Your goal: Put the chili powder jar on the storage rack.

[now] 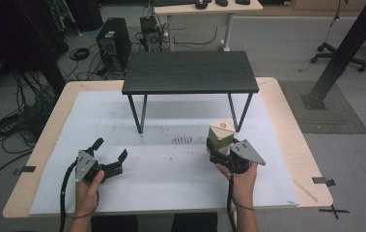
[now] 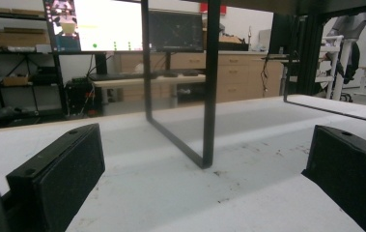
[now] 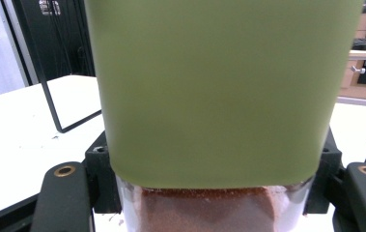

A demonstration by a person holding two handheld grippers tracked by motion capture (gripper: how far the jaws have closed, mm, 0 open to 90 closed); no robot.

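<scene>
At 12 o'clock, small black slatted shelf (image 1: 190,72); right gripper (image 1: 218,153) clamps green-labelled wooden-lidded jar (image 1: 220,135); left gripper (image 1: 109,151) gapes empty.

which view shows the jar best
The high view: the whole jar with its tan lid, held in the right gripper. The right gripper view shows its green label and brown powder up close.

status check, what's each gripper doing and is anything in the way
Left gripper open, empty, low over the white mat. Right gripper shut on green-labelled jar of reddish-brown powder. Black shelf stand just ahead.
</scene>
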